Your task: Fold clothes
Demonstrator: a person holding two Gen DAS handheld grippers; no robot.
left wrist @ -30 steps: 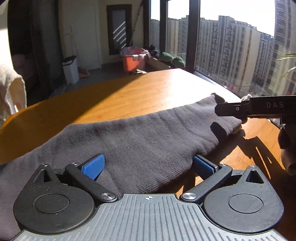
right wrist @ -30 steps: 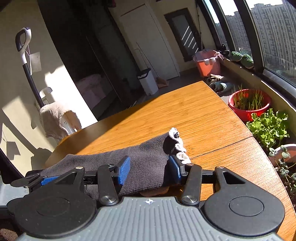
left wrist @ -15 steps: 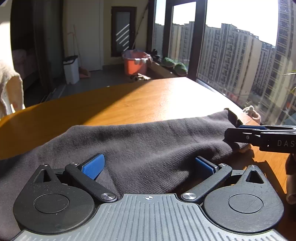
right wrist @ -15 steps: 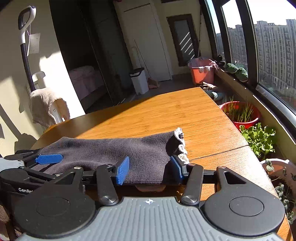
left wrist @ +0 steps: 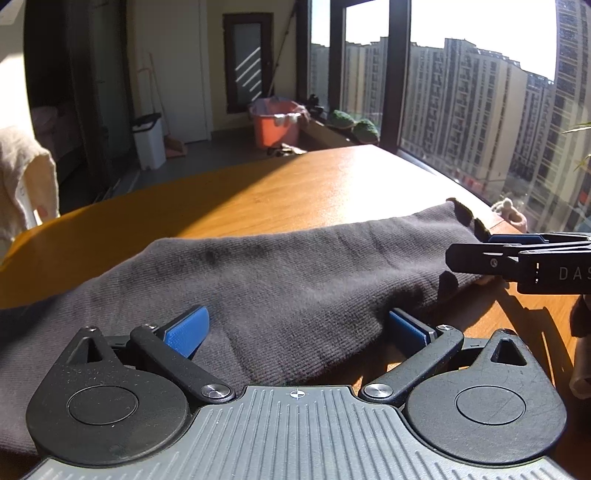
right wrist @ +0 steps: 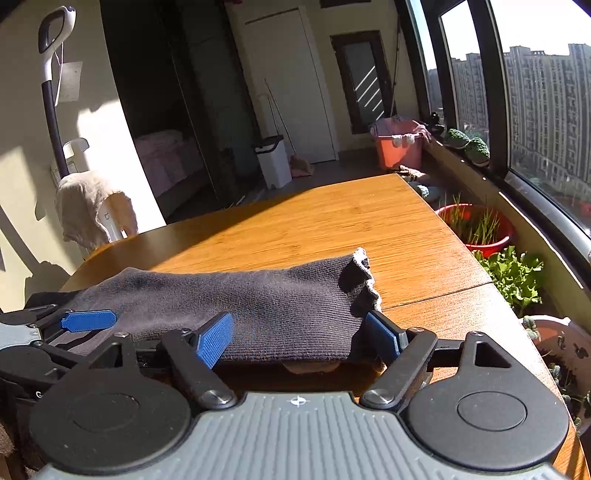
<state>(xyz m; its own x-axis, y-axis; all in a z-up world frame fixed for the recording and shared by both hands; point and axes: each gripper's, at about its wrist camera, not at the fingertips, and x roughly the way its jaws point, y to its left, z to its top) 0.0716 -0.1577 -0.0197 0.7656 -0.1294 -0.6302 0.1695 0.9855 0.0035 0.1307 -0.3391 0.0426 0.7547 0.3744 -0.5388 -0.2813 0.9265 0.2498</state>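
1. Grey cloth (left wrist: 295, 280): on table (left wrist: 295, 184), lower centre of frame; long axis left to right, ragged end (right wrist: 360, 284) pointing right.
2. Left gripper (left wrist: 295, 330): wide open, straddling near edge at mid-length, holding nothing.
3. Right gripper (right wrist: 299, 334): wide open, empty, astride the ragged end; nearer that end.

Sunlit wooden table (left wrist: 295, 184), windows (left wrist: 461, 92) (high-rises outside)

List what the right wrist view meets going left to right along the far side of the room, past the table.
Vacuum handle → cloth-draped chair → white bin → orange tub → red planter → leafy greens.
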